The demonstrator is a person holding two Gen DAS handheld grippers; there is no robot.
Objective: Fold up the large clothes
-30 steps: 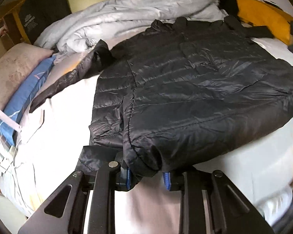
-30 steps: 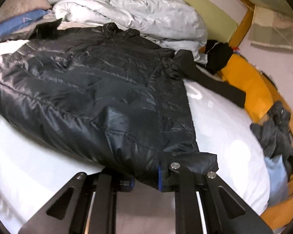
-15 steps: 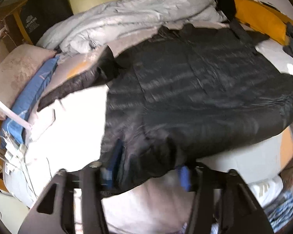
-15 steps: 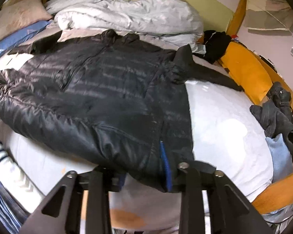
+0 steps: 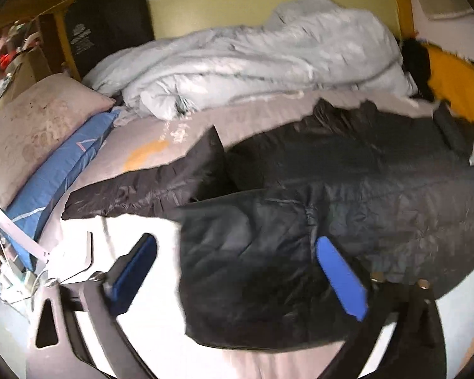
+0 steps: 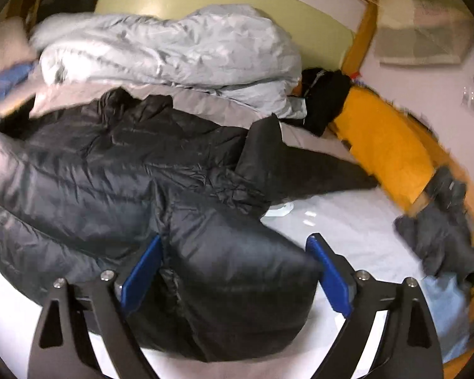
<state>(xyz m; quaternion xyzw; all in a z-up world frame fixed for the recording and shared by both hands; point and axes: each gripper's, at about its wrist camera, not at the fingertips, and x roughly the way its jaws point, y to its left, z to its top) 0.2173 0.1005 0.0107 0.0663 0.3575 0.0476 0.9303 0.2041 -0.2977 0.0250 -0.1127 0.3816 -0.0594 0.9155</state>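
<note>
A black quilted puffer jacket lies spread on the bed, its hem nearest me and its sleeves out to both sides. My left gripper is open; its blue-padded fingers stand wide apart over the jacket's left hem corner, which lies loose between them. In the right wrist view the jacket fills the left and middle. My right gripper is also open, with the right hem corner bulging between its spread fingers.
A rumpled pale grey duvet is heaped at the back of the bed. A beige pillow and blue pillow lie at left. A yellow bed rail and dark clothes are at right.
Both grippers have opened and let go of the jacket's hem corners, which they were holding a second ago. The hem has dropped onto the bed, and both cameras have tilted up.
</note>
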